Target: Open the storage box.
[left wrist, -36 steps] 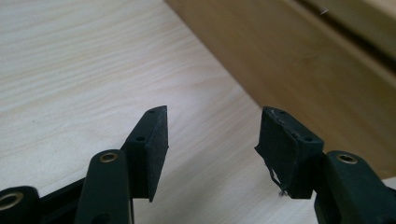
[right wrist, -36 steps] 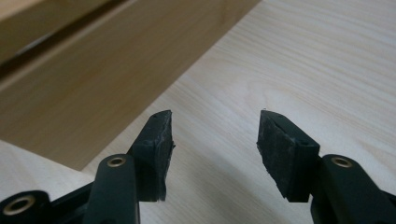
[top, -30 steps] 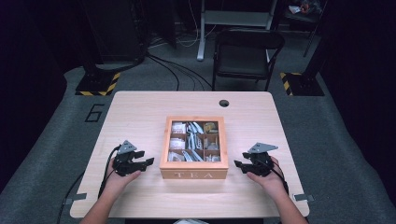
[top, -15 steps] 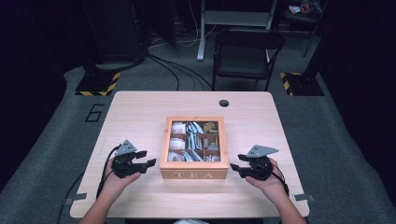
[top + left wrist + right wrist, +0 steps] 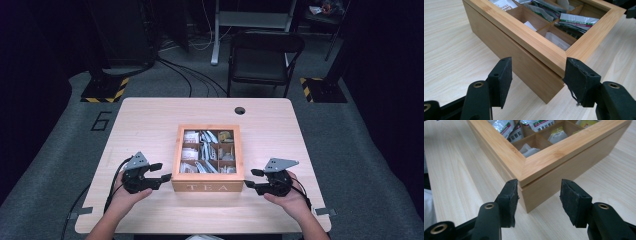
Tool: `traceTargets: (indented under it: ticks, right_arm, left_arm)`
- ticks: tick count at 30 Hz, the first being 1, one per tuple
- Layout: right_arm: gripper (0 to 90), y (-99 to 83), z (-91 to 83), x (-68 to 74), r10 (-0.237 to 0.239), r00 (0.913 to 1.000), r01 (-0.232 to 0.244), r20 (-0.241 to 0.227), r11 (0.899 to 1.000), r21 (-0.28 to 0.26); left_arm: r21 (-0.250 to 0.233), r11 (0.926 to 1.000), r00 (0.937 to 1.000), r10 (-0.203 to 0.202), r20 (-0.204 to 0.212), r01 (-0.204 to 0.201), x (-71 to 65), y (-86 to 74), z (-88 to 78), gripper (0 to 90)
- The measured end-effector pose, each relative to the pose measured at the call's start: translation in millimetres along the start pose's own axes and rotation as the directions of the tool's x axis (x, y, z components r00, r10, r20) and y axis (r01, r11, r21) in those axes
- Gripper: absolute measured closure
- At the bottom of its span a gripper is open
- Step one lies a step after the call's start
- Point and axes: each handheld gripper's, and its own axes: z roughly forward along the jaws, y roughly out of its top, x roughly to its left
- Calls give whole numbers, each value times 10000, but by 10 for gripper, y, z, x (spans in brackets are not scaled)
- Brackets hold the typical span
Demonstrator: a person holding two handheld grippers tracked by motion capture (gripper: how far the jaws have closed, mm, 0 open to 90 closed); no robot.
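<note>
Flanking the tea box (image 5: 207, 187), the left gripper (image 5: 161, 171) at its 9 o'clock has jaws apart, just opening wider, straddling the near left corner. The right gripper (image 5: 251, 179) at 3 o'clock stands apart around the near right corner. The box sits mid-table (image 5: 150, 120), sachets (image 5: 206, 137) inside.

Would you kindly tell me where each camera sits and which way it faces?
High view: above the person's side, looking forward and down on the table; both hands and forearms show.
Left gripper view: on the left gripper, facing the tea box's near corner.
Right gripper view: on the right gripper, facing the other near corner.
All share the box.
</note>
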Motion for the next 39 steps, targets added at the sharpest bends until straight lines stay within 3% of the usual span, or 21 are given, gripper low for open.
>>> traceTargets:
  ticks: [2,10,18,31,39]
  right_arm:
    - [477,-1,16,13,-69,9999,69,-106,10000,49]
    - [476,-8,84,49,13,9999,-11,-124,9999,127]
    - [500,1,171,96,-236,9994,243,-260,9993,270]
    - [546,28,219,129,-343,9994,341,62,9989,310]
    - [549,60,196,131,29,9999,-32,123,9997,251]
  left_arm:
    - [101,9999,9997,33,227,-35,9,4,-15,387]
    - [84,9999,9993,92,350,-95,-1,10,-29,387]
    - [183,9996,9977,211,643,-223,-33,19,-29,412]
    - [387,9980,9964,470,712,-498,-62,21,-5,415]
    - [590,9951,9945,752,728,-795,-108,29,25,402]
